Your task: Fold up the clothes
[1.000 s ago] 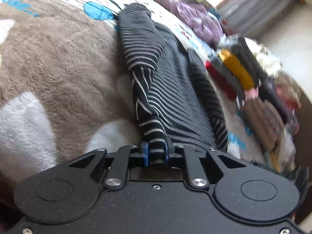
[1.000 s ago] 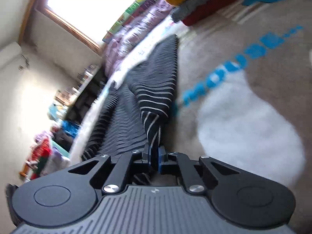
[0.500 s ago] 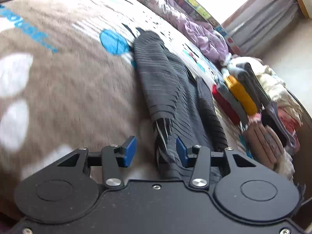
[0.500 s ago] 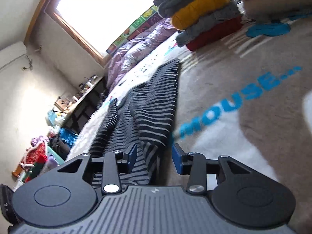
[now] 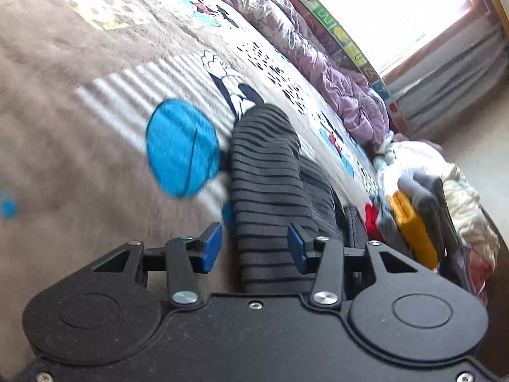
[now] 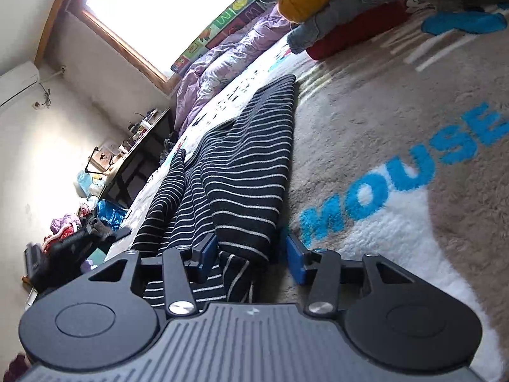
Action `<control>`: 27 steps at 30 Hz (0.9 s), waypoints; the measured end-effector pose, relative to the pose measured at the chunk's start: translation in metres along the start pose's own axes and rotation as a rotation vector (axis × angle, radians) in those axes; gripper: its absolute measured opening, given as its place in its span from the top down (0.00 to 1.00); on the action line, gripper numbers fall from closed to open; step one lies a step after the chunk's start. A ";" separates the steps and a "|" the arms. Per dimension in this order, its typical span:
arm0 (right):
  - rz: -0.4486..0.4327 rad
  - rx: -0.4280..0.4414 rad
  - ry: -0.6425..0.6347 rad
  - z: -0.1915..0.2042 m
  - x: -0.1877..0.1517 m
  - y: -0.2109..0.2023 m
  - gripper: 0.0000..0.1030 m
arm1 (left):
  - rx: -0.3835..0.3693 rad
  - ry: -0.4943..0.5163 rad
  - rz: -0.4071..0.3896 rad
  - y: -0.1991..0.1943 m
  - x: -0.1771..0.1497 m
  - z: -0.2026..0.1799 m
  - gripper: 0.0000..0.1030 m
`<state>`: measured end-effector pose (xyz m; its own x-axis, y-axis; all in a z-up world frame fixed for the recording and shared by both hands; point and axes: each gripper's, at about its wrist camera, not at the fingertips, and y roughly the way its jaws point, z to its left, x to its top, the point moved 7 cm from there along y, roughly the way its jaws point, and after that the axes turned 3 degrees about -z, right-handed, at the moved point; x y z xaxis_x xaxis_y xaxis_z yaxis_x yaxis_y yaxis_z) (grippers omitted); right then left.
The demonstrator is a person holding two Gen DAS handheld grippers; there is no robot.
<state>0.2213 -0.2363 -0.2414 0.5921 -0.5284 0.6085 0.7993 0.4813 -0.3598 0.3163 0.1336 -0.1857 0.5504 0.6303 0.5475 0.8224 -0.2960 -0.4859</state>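
Black knit garment with thin white stripes (image 6: 241, 172) lies in a long folded strip on the brown plush cartoon-print blanket (image 6: 366, 133). Left gripper (image 5: 251, 248) jaws apart, holding nothing. Right gripper (image 6: 251, 254) opening, fabric loose between the pads, unclamped. Next fold: regrip both corners evenly, keep edges aligned, lay flat near the stack of folded clothes (image 6: 334, 9).

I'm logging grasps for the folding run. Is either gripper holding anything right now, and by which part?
Nothing is held. The left gripper stands open; the right gripper has its jaws opening. The striped garment lies between each pair of pads, unpinched, on the blanket.
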 end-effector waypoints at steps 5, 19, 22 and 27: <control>-0.031 0.000 0.006 -0.004 0.003 0.004 0.53 | -0.016 -0.038 -0.007 0.032 0.028 0.011 0.58; -0.072 0.049 -0.003 -0.011 0.002 0.008 0.53 | -0.116 -0.128 0.014 0.097 0.070 0.020 0.65; -0.077 0.057 -0.002 -0.011 0.002 0.008 0.53 | -0.117 -0.124 0.020 0.104 0.072 0.019 0.70; -0.084 0.069 -0.002 -0.011 0.001 0.007 0.53 | -0.072 -0.083 -0.022 0.098 0.075 0.018 0.93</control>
<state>0.2288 -0.2409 -0.2508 0.5228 -0.5679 0.6358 0.8373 0.4820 -0.2581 0.4357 0.1646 -0.2046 0.5204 0.6937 0.4980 0.8442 -0.3301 -0.4223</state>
